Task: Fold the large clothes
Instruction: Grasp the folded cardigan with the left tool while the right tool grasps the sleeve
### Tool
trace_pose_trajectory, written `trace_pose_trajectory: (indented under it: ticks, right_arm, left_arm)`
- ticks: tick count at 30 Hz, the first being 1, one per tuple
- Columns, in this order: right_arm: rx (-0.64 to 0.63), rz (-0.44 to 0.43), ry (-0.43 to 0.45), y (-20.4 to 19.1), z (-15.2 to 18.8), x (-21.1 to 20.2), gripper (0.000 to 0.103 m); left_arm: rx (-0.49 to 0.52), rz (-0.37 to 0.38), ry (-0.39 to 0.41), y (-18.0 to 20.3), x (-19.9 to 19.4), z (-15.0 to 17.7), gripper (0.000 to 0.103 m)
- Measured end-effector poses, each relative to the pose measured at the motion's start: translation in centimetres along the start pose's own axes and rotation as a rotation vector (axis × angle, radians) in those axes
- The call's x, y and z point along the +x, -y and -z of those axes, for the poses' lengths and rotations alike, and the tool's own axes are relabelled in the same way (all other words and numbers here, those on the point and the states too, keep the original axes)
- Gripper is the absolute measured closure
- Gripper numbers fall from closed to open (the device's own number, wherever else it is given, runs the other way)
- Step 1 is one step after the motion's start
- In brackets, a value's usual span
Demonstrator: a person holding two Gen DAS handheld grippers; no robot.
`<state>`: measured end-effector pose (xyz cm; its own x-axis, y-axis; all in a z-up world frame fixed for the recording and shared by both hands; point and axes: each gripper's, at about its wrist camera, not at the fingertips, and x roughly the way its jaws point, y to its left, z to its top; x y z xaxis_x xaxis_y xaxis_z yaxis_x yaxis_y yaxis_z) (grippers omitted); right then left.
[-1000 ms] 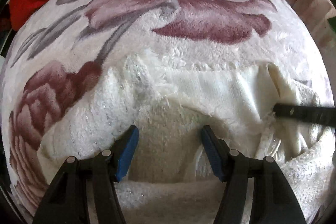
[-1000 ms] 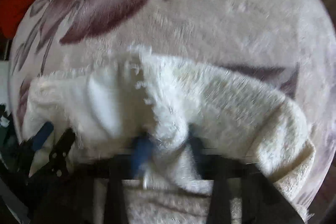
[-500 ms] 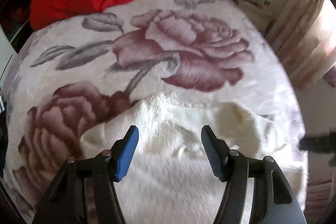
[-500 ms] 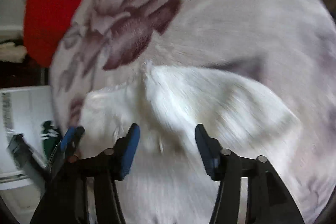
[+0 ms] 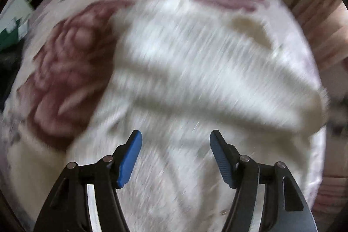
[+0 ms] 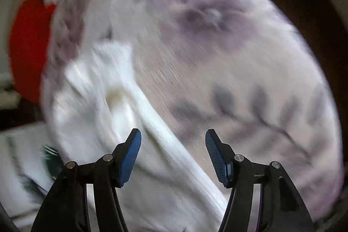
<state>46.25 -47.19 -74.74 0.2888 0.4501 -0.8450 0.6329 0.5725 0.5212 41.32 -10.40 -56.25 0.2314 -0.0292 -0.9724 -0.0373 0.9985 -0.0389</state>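
White fleece garment lies spread on the bed, over the rose-patterned blanket, and in the left wrist view it reaches from the middle of the bed toward the near edge. We note that both views are heavily blurred, so fine creases cannot be read.

Change since one second ago: the right hand-held gripper was then clamped on a bunched fold of the fleece; its jaws have just been opening, and nothing sits between them now. In the right wrist view the garment lies to the left of and beneath the fingers, while the bare blanket fills the right. The left hand-held gripper was already parted earlier and has opened slightly further; it too is empty, with fleece below the blue pads but not pressed by them. Both cameras now see more of the bed than before, and the red cloth at the far corner has entered the right wrist view.

We judge that one fold has been laid down and released, and that both hands are repositioning for the next grasp. Both hand-held grippers stand moderately wide. We cannot tell which garment edge will be taken next.
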Motion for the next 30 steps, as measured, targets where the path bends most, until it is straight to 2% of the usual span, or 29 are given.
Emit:
trace_pose_trajectory:
  ticks: [1, 5, 7, 9, 10, 11, 12, 13, 14, 16, 17, 19, 22, 24, 26, 30]
  right_arm:
    - [0.014, -0.053, -0.012, -0.3, -1.7, 1.3, 0.033]
    - [0.087, -0.218, -0.143, -1.5, -7.6, 7.6, 0.033]
    - [0.121, -0.237, -0.209, -2.2, -9.3, 10.8, 0.033]
    - [0.107, -0.208, -0.297, -3.4, -10.0, 13.5, 0.033]
    - [0.075, -0.178, -0.331, -4.2, -9.8, 14.2, 0.039]
    - [0.022, -0.131, -0.358, -5.1, -9.6, 14.6, 0.099]
    - [-0.020, -0.097, -0.346, -5.9, -9.6, 14.4, 0.095]
    - [-0.091, -0.039, -0.291, -7.1, -9.6, 13.3, 0.095]
    - [-0.139, -0.020, -0.255, -7.9, -9.6, 12.6, 0.096]
    - [-0.219, 0.063, -0.143, -8.8, -10.8, 11.5, 0.097]
    - [-0.237, 0.105, -0.115, -8.8, -11.3, 11.6, 0.098]
    - [-0.242, 0.106, -0.172, -8.7, -11.9, 12.7, 0.098]
    - [-0.264, 0.053, -0.233, -8.7, -12.1, 10.9, 0.094]
    - [-0.285, 0.043, -0.264, -8.2, -11.8, 8.6, 0.076]
    - [-0.323, 0.036, -0.264, -6.9, -10.8, 5.1, 0.043]
    - [-0.306, 0.043, -0.301, -2.1, -8.5, 0.4, 0.039]
  left_arm:
    - [-0.022, -0.024, -0.015, -0.1, 0.4, 1.3, 0.040]
    - [-0.134, -0.127, -0.032, 0.0, 0.2, 5.8, 0.040]
    - [-0.198, -0.153, -0.035, 0.4, -0.2, 7.6, 0.040]
    - [-0.237, -0.160, -0.033, 1.3, -0.4, 8.7, 0.040]
    - [-0.245, -0.162, -0.033, 1.6, -0.4, 8.9, 0.040]
    - [-0.253, -0.153, -0.044, 2.4, -0.2, 9.4, 0.040]
    - [-0.255, -0.143, -0.049, 2.8, -0.1, 9.9, 0.040]
    - [-0.252, -0.131, -0.052, 3.7, 0.0, 10.2, 0.040]
    - [-0.246, -0.126, -0.052, 4.4, 0.1, 10.3, 0.040]
    - [-0.226, -0.109, -0.053, 5.6, 0.3, 10.6, 0.040]
    - [-0.196, -0.110, -0.052, 6.7, 0.4, 10.7, 0.040]
    - [-0.155, -0.118, -0.056, 8.1, 0.2, 11.2, 0.040]
    - [-0.128, -0.092, -0.041, 10.2, -0.8, 11.5, 0.040]
    - [-0.113, -0.025, -0.045, 12.3, -1.4, 12.1, 0.040]
    - [-0.083, 0.042, -0.061, 15.0, -1.6, 12.8, 0.040]
    - [-0.020, 0.202, -0.121, 21.6, -0.9, 15.2, 0.040]
